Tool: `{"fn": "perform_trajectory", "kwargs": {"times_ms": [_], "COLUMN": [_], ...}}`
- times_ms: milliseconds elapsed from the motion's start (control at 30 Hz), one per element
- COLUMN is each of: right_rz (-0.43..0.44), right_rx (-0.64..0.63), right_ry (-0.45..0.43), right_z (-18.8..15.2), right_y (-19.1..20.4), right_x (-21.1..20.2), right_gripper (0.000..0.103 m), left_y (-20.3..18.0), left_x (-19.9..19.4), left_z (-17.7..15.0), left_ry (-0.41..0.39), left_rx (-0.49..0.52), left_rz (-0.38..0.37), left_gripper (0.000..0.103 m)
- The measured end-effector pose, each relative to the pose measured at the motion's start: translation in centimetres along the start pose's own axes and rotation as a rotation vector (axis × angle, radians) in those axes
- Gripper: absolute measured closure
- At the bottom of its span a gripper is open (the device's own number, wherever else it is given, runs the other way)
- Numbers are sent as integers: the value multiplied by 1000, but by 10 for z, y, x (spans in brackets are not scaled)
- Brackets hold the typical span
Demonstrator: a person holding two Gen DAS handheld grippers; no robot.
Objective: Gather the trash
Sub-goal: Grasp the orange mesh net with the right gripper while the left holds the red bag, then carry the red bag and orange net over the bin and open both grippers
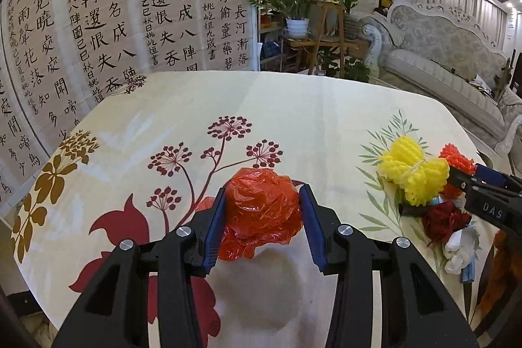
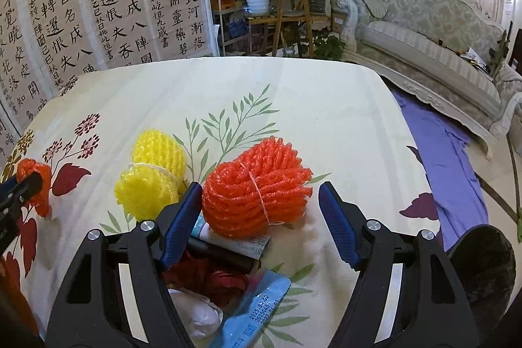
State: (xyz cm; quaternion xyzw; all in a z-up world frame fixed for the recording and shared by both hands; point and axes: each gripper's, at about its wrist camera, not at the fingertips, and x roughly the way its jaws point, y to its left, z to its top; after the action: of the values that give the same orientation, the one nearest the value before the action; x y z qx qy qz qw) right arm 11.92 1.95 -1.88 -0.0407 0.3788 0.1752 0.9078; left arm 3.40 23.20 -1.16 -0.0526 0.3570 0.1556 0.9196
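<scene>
So the crumpled red plastic bag (image 1: 262, 211) is sitting right between the blue pads of your left gripper (image 1: 263, 211), both pads pressing into its sides, and it looks lifted a bit off the floral tablecloth (image 1: 293, 106), with a soft shadow under it. Over on your right side, the orange foam net bundle (image 2: 257, 191) lies on the cloth between the fingers of your right gripper (image 2: 261, 201), but the jaws stand wide: the left pad is just beside it and the right pad is clear of it, so nothing is gripped there. Just left of that bundle is the yellow foam net bundle (image 2: 151, 172), touching the cloth. Closer to you, under the right gripper, there's a heap: red ribbon (image 2: 208, 281), a white wad (image 2: 195, 312) and a blue wrapper (image 2: 251, 312).
</scene>
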Motion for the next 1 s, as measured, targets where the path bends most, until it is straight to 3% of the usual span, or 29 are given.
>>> {"fn": "perform_trajectory", "kwargs": {"times_ms": [33, 133, 467, 767, 1000], "right_rz": [6, 6, -26, -101, -193], "right_rx": [0, -5, 23, 76, 138], "right_ry": [0, -2, -69, -96, -104], "right_z": [0, 0, -5, -43, -81], "right_y": [0, 0, -22, -66, -111], "right_x": [0, -2, -35, -88, -127], "right_gripper": [42, 47, 53, 53, 53], "left_y": [0, -1, -12, -64, -124], "left_x": [1, 1, -12, -45, -77], "left_z": [0, 0, -1, -12, -27], "left_ry": [2, -1, -19, -53, -66], "left_rx": [0, 1, -3, 76, 161], "left_rz": [-2, -2, -56, -167, -307], "left_gripper": [59, 59, 59, 59, 59]}}
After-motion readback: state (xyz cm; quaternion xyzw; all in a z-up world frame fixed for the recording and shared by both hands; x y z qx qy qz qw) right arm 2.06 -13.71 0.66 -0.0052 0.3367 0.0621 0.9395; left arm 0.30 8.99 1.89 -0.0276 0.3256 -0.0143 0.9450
